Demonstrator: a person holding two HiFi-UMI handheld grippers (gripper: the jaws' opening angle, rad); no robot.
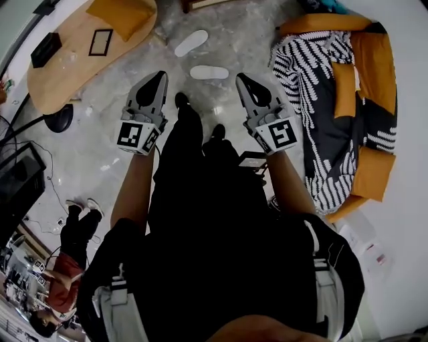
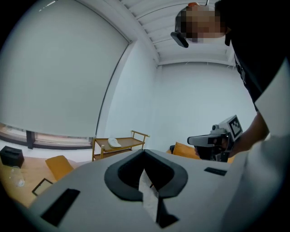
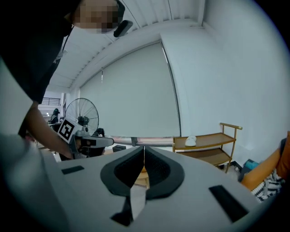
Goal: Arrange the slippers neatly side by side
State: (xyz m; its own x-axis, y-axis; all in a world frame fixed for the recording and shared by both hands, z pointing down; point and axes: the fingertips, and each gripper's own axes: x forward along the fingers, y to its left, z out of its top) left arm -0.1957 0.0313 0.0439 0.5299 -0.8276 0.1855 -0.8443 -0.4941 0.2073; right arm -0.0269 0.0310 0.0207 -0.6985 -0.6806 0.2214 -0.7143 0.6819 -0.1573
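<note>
Two white slippers lie on the marbled floor ahead of the person's feet in the head view. One slipper [image 1: 190, 43] is angled, and the other slipper [image 1: 209, 72] lies crosswise nearer, apart from it. My left gripper [image 1: 161, 75] and right gripper [image 1: 241, 79] are held up at waist height, well above the slippers, one on each side. Both are shut with nothing between their jaws. In the left gripper view the shut left gripper [image 2: 144, 152] points at the wall, with the right gripper [image 2: 216, 137] beside it. The right gripper view shows its closed tips [image 3: 144, 148] and the left gripper [image 3: 86, 141].
A wooden table [image 1: 63, 67] with an orange cushion [image 1: 122, 13] stands at far left. A sofa with a striped blanket [image 1: 321, 113] is at right. Another person [image 1: 70, 264] sits at lower left. A wooden shelf cart [image 2: 120, 144] holds a white object [image 3: 190, 141]. A fan [image 3: 81, 117] stands behind.
</note>
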